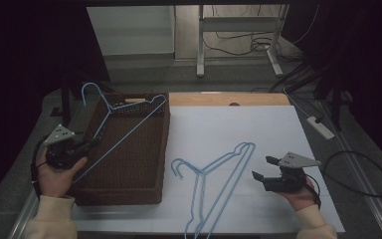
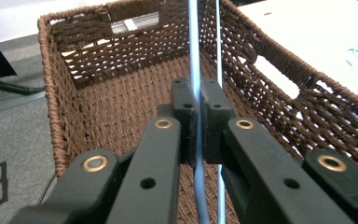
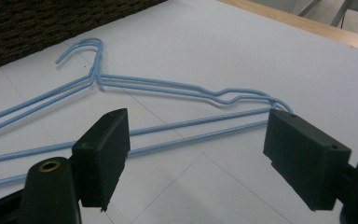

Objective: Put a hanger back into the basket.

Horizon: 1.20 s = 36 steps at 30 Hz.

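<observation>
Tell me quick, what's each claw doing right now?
Left gripper: shut on a blue hanger over the wicker basket.
Right gripper: open, holding nothing, by the hangers on the table.

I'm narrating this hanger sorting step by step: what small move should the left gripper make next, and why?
Probably lower it: the left gripper is shut on the blue hanger, which sits tilted over the wicker basket, its hook past the far rim.
</observation>
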Each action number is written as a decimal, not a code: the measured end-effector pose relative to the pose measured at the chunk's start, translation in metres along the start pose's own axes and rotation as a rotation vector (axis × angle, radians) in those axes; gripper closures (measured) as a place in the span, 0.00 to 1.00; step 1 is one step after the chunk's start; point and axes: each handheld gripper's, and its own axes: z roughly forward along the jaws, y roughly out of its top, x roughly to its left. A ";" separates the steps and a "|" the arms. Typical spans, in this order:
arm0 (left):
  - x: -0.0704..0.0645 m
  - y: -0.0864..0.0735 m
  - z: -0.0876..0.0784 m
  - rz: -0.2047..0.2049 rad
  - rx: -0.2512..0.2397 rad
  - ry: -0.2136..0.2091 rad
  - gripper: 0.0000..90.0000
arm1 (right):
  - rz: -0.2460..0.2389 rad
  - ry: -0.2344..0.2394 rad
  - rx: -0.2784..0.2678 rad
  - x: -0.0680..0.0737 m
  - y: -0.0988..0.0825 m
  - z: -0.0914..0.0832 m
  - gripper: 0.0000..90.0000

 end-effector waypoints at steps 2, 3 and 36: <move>0.001 -0.001 0.003 0.001 0.011 0.004 0.96 | -0.003 0.000 0.003 0.000 0.000 0.000 0.26; 0.001 -0.001 0.005 0.001 0.018 0.006 0.96 | -0.002 0.001 0.003 0.000 0.000 0.000 0.26; 0.012 0.003 0.066 0.069 0.326 0.078 0.96 | -0.009 0.018 0.023 0.002 -0.001 0.004 0.26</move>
